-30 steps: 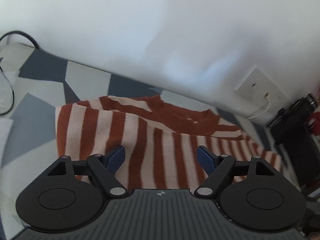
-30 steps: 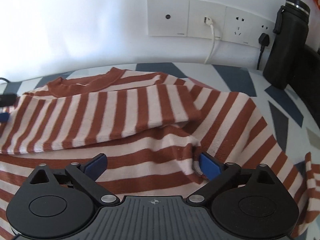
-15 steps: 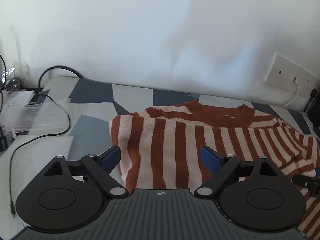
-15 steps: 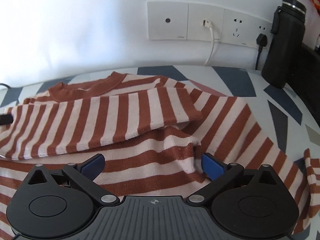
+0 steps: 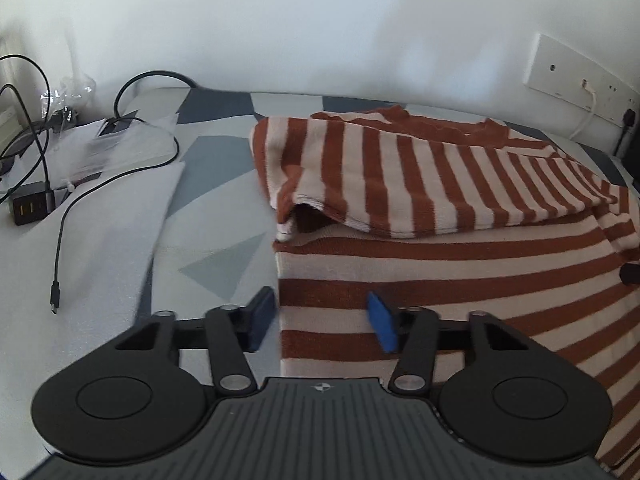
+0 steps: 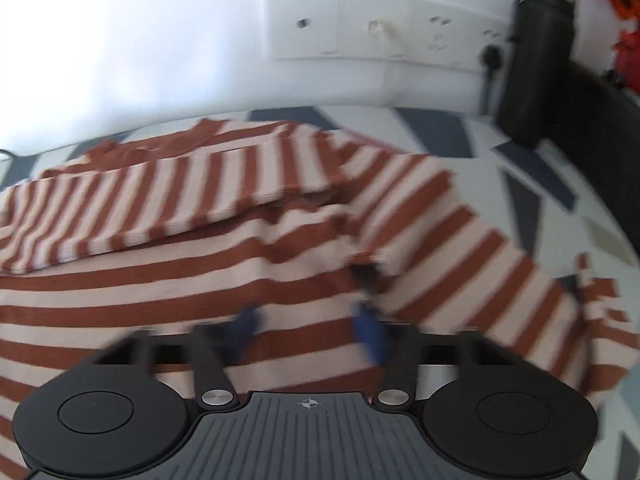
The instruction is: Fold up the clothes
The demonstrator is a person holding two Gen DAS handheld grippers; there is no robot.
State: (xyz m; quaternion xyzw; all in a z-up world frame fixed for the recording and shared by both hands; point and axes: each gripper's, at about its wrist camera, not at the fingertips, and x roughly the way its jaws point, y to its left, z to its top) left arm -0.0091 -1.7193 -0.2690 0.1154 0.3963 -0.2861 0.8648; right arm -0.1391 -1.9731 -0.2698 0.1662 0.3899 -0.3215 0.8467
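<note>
Left wrist view: striped sweater [image 5: 460, 256], rust and cream, lies on the patterned worktop [image 5: 224, 248], partly folded, with a sleeve laid across the upper body and the rust collar toward the wall. Left claw [image 5: 320, 320] sits at the sweater's left side edge. Its left pad [image 5: 262, 318] is over bare worktop just outside the knit, its right pad [image 5: 382, 322] is over the fabric, so the edge runs between them. The jaws have just been closing; a clear gap remains and the pads do not visibly press the cloth, so I read this claw as part-open, not gripping. Off to the left, well apart from the sweater: black cables [image 5: 60, 216], a charger block [image 5: 30, 206], and clear plastic wrapping [image 5: 100, 144]

Right wrist view, heavily motion-blurred: right claw [image 6: 308, 330] is low over the sweater [image 6: 240, 264] near its right part, where a loose sleeve [image 6: 500, 276] trails out to the right. These jaws have also just been closing, with striped fabric between the blue pads [image 6: 370, 336]; blur hides whether they pinch it, so I cannot tell. White socket panel [image 6: 380, 26] on the wall, black bottle [image 6: 536, 60] standing beside it
</note>
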